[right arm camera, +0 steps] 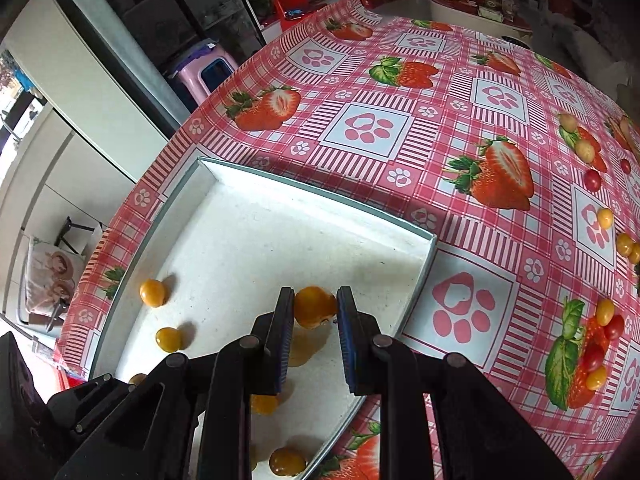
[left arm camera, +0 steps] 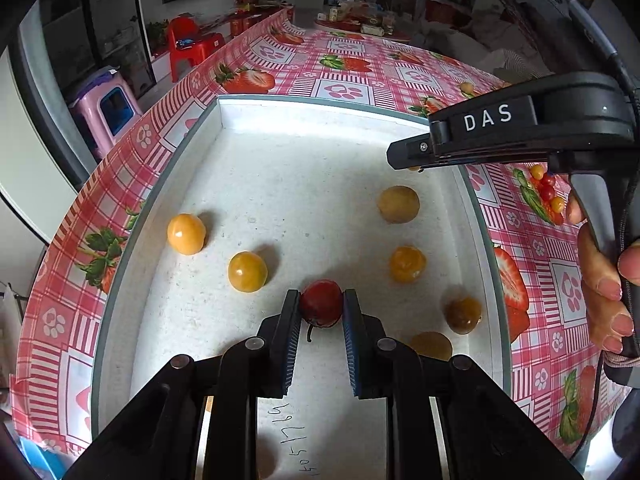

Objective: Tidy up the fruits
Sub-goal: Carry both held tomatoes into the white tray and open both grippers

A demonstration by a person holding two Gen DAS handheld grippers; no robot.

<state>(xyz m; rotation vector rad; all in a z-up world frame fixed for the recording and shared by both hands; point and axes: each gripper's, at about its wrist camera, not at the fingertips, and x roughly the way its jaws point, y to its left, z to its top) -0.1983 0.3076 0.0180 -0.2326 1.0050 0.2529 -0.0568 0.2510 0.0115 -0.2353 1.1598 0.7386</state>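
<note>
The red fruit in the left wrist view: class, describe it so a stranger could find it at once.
Find the white tray on the strawberry tablecloth. At its near end, the left gripper pinches the red fruit. It is the tray's only red fruit; the others are yellow-orange.

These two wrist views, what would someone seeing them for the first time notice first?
Probably the loud red strawberry tablecloth, with the white tray lying on it. Over the tray, the left gripper is shut on a red fruit and the right gripper on an orange fruit, with several yellow fruits loose on the tray floor. More small fruits lie scattered on the cloth right of the tray.
</note>
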